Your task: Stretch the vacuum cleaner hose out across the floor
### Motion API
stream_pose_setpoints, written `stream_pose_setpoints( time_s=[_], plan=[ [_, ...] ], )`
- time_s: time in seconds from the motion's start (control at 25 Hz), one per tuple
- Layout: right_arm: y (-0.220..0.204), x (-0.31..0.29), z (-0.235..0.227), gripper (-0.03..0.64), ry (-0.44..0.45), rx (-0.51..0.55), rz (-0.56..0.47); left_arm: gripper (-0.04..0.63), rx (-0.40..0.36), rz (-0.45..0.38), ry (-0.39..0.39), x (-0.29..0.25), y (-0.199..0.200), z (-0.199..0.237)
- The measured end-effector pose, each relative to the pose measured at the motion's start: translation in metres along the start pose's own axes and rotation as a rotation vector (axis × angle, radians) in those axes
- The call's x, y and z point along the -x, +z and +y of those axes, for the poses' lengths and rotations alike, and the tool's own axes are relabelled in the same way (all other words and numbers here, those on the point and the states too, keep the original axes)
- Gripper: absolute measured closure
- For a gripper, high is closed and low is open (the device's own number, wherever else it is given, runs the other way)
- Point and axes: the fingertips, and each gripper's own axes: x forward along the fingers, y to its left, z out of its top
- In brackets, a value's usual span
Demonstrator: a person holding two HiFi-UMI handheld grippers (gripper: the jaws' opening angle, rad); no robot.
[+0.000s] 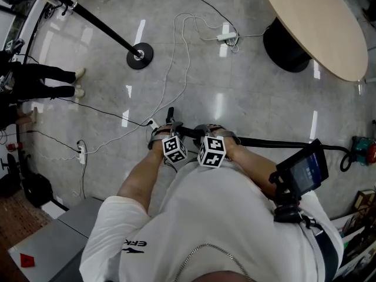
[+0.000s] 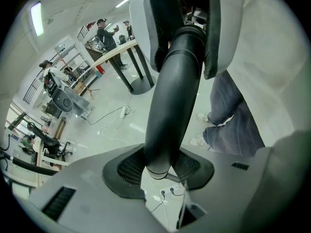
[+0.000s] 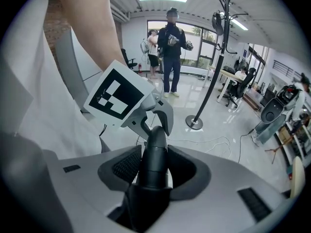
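Note:
The black vacuum hose runs level across the floor from the right edge toward me and ends in a short black tip. Both grippers clamp it side by side in front of my body. My left gripper is shut on the hose near its free end. In the left gripper view the hose passes between the pads of the left gripper and up into the right gripper. My right gripper is shut on the hose just beside it, and the left gripper's marker cube shows beyond it.
A teal and red machine sits at the hose's far right end. A round wooden table on a black base stands at the back right. A stand's round base, white cables with power strips and a person occupy the floor ahead and left.

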Motion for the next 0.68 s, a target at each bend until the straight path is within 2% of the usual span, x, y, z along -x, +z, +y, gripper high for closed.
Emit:
stream_pose_setpoints(
  time_s=[0.68],
  plan=[
    [0.0062,-0.0037,-0.0029,0.449,0.011,0.019,-0.002,0.449,0.010,0.013,-0.002,0.0024,-0.0063,0.0044]
  ],
)
